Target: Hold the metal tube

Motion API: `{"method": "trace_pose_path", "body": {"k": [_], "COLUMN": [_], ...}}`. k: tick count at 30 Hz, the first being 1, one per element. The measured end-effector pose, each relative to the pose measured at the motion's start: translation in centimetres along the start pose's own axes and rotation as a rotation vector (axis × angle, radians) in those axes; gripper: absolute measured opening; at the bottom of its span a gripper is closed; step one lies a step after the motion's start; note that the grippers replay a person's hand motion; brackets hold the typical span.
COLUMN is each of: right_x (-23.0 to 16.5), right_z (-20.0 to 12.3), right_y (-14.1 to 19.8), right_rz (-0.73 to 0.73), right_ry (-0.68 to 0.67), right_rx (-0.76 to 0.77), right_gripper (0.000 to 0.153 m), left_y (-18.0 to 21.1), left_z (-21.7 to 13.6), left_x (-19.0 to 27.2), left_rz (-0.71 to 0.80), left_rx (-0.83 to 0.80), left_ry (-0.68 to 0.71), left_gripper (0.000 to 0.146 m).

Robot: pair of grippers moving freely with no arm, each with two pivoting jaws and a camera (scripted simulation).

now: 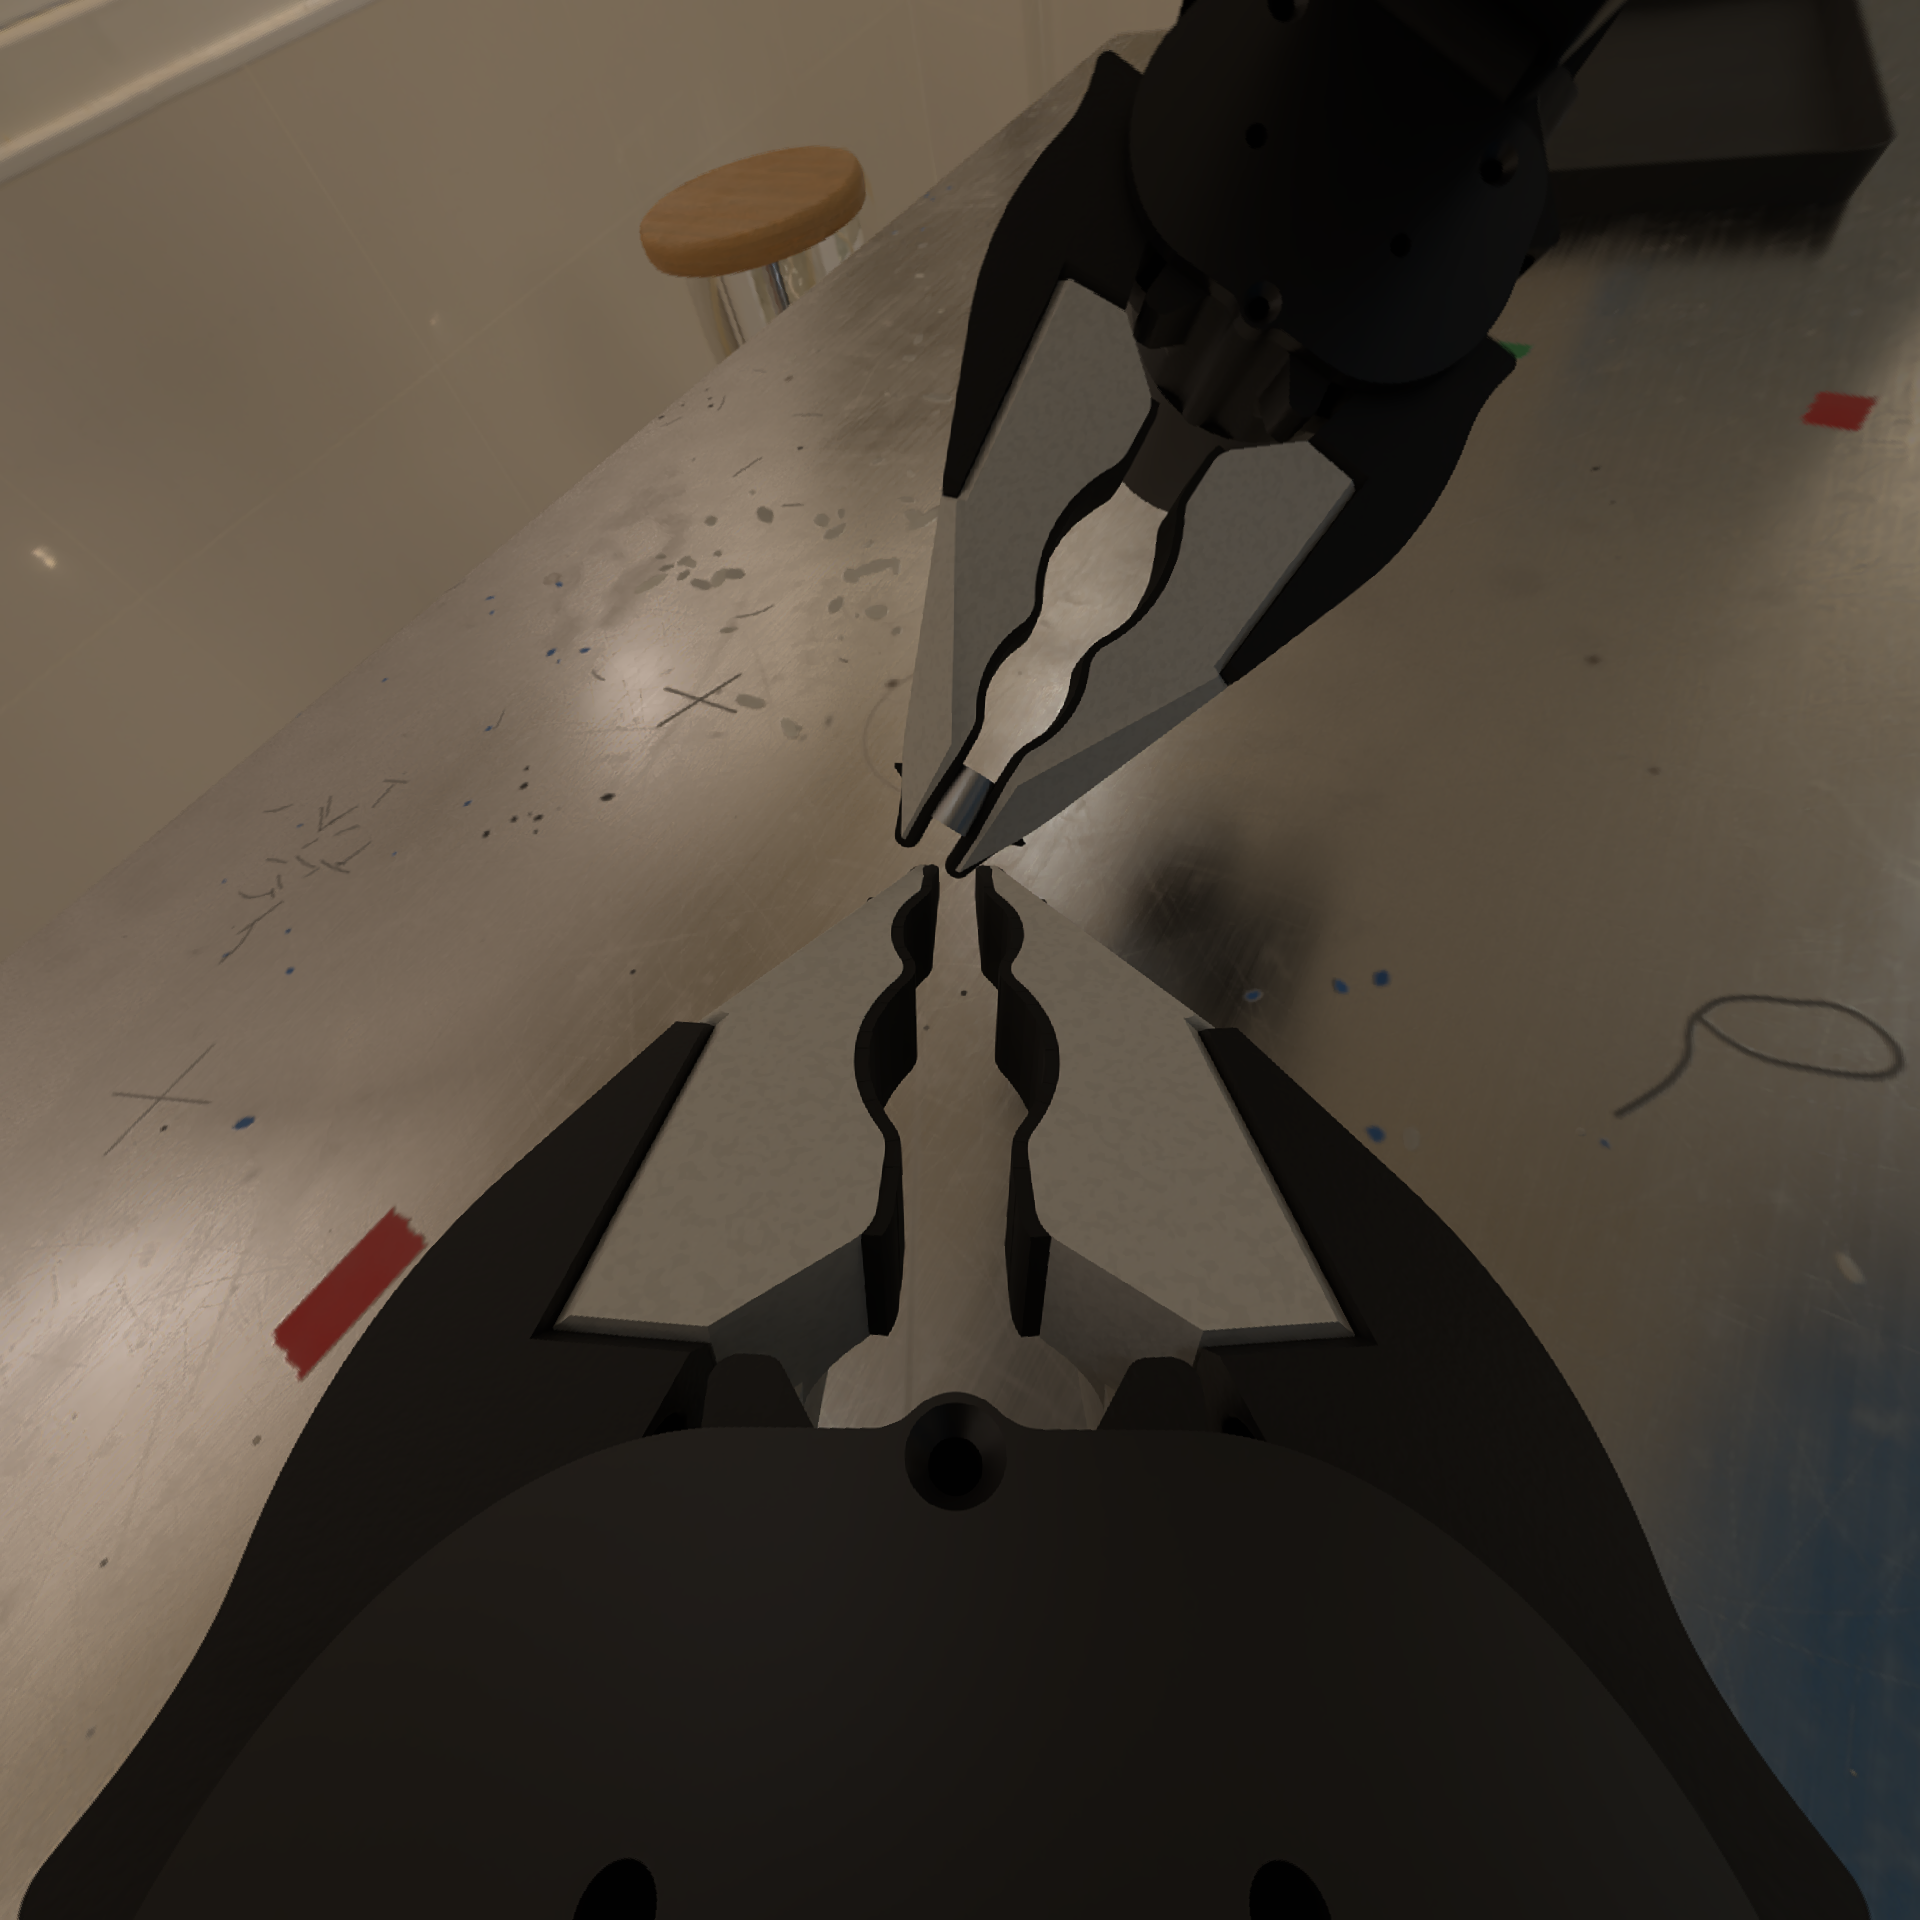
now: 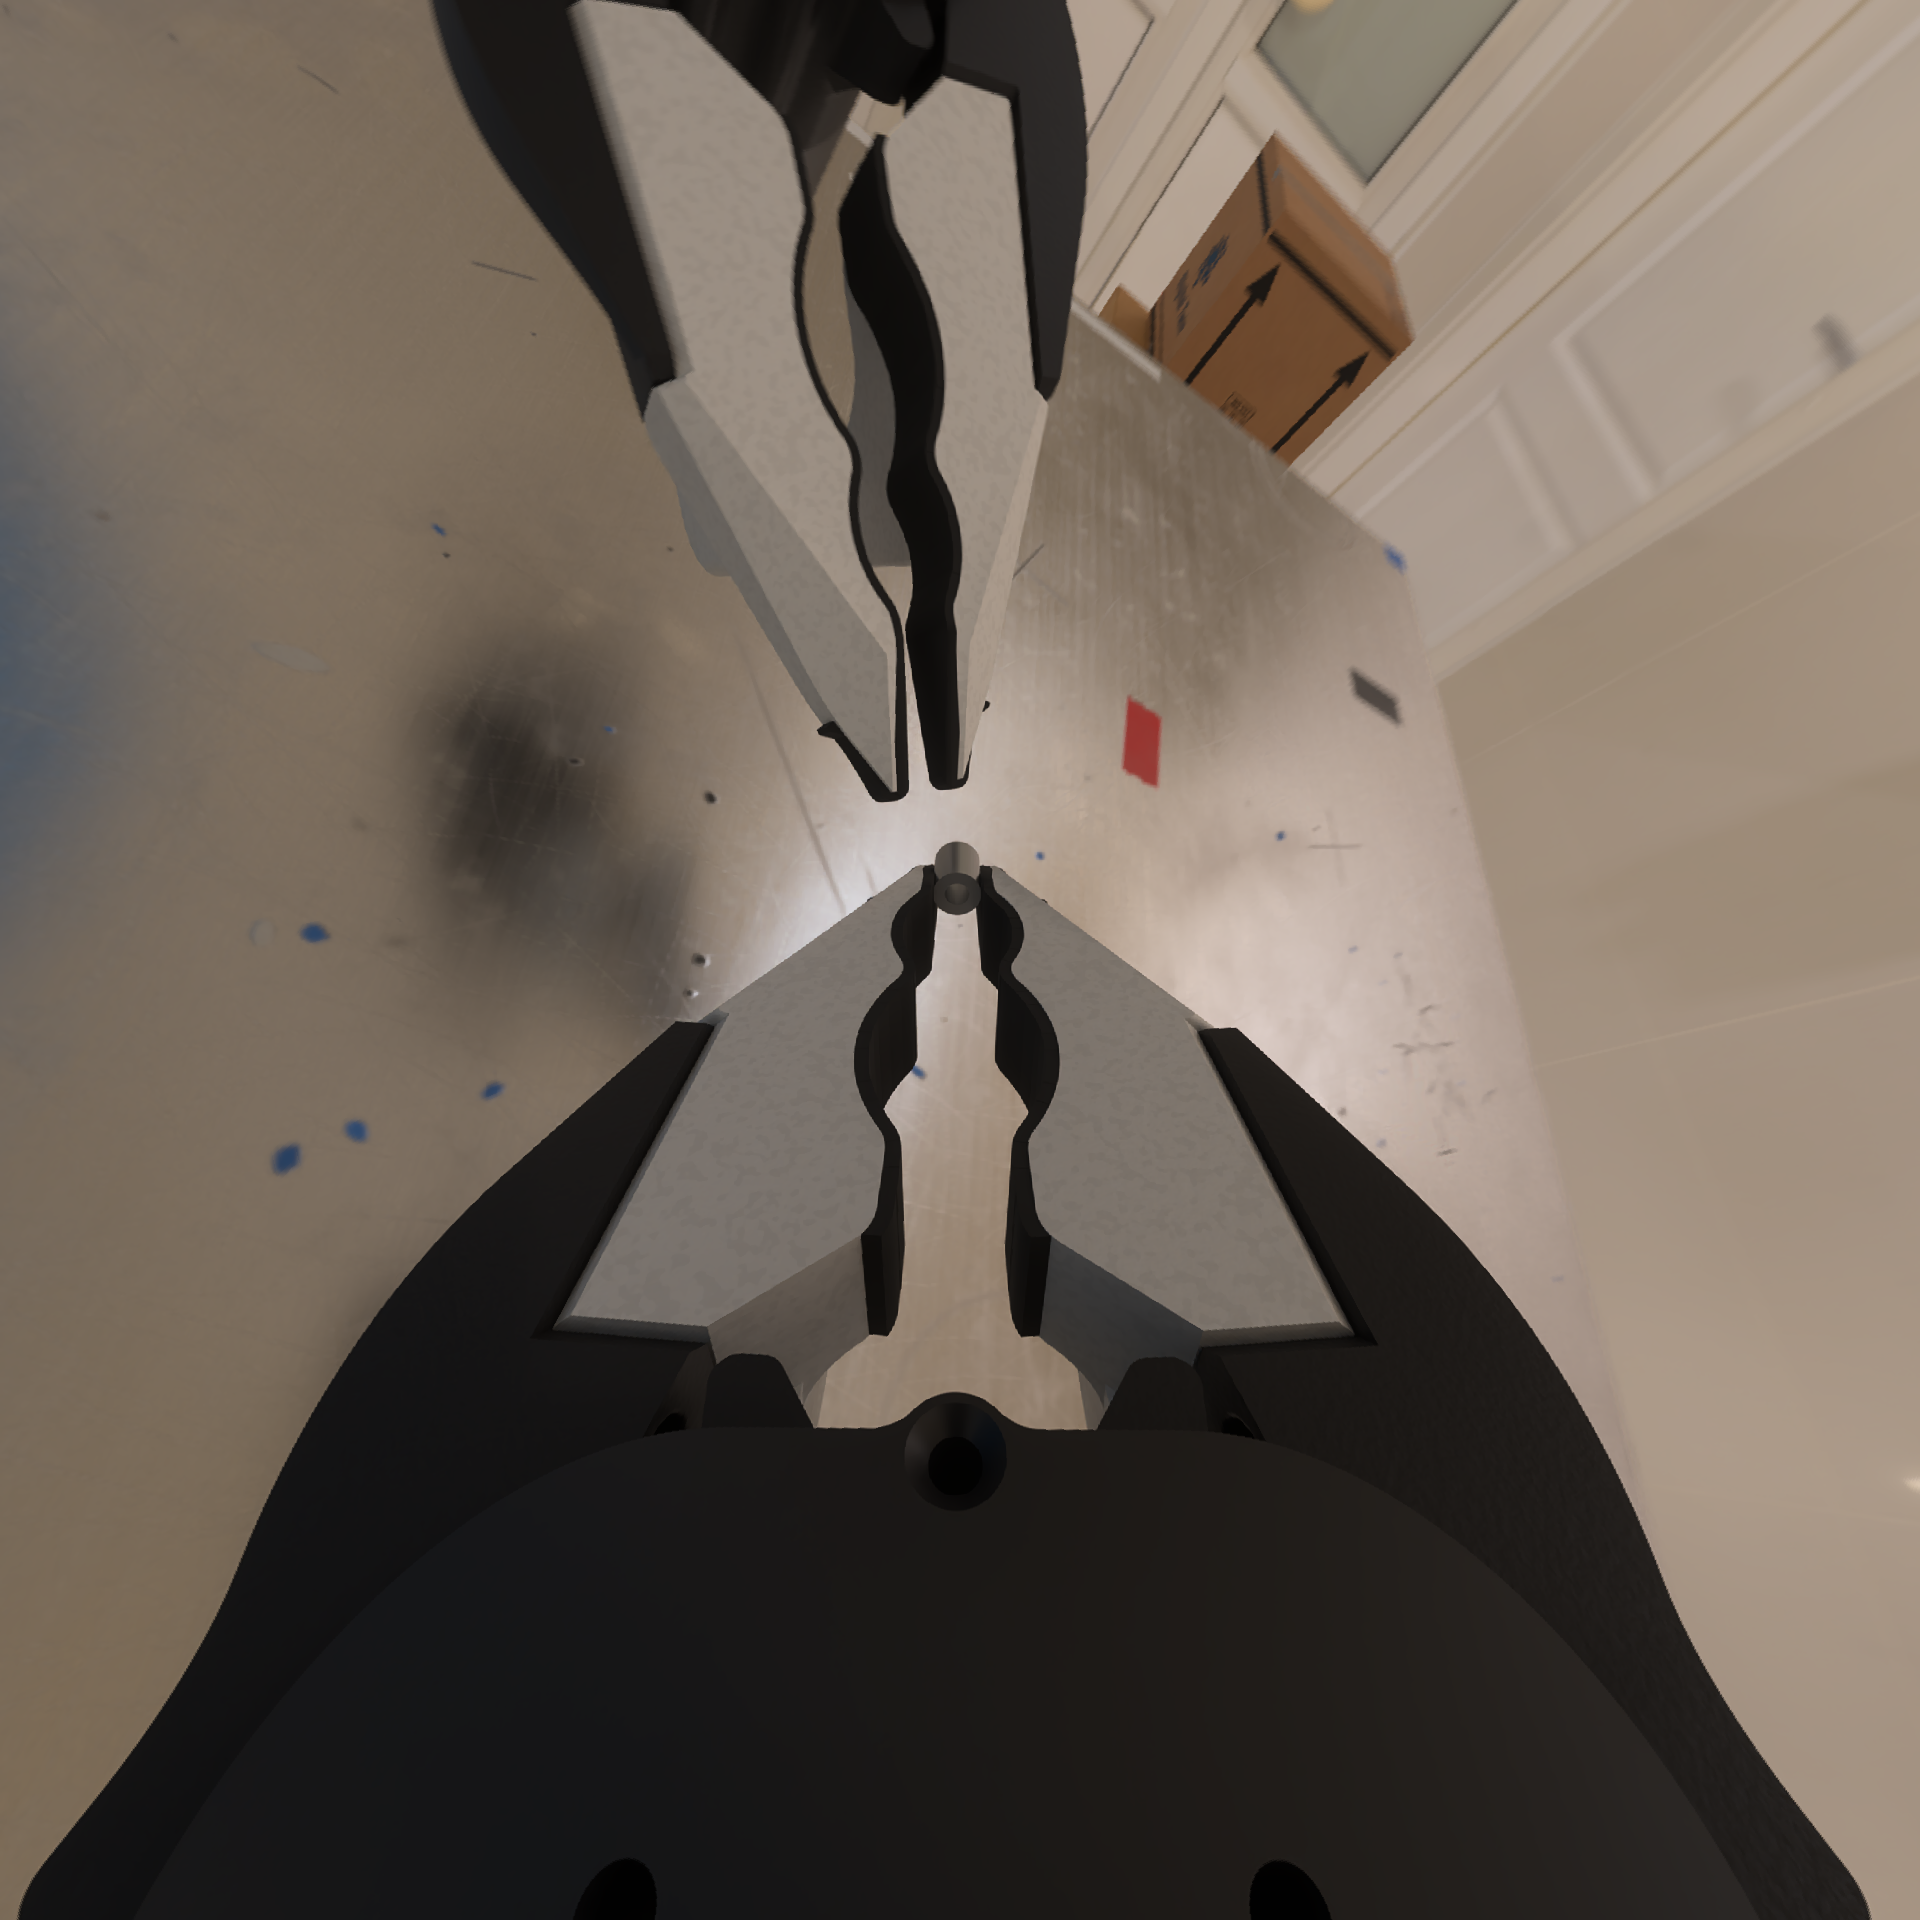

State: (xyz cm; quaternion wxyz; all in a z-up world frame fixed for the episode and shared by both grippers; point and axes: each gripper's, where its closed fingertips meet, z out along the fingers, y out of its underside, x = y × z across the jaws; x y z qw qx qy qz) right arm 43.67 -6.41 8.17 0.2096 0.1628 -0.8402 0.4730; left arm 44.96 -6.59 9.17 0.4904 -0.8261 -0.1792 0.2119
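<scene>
A short metal tube (image 1: 968,805) is pinched between the fingertips of my right gripper (image 1: 935,847), which comes down from above in the left wrist view. In the right wrist view the tube (image 2: 956,891) shows end-on between the tips of my right gripper (image 2: 956,883), just above the scratched metal table (image 2: 1195,623). My left gripper (image 1: 956,881) faces it tip to tip, a small gap away. Its jaws stand narrowly apart with nothing between them. It also shows in the right wrist view (image 2: 923,784).
A stool with a round wooden top (image 1: 753,213) stands beyond the table edge. Red tape marks (image 1: 348,1294) (image 1: 1839,410) and a thin wire loop (image 1: 1766,1049) lie on the table. A black box (image 1: 1714,104) sits at the back. A cardboard box (image 2: 1283,301) stands past the table.
</scene>
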Motion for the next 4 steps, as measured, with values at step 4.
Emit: {"method": "trace_pose_path", "body": {"k": [4], "right_x": [-0.29], "right_z": [0.33], "right_y": [0.29], "right_rz": [0.063], "right_ry": [-0.025], "right_rx": [0.011], "right_gripper": [0.007], "left_y": [0.38], "left_z": [0.14], "left_x": [-0.04], "left_rz": [-0.004], "left_rx": [-0.007], "left_ry": [-0.007], "left_gripper": [0.007]}}
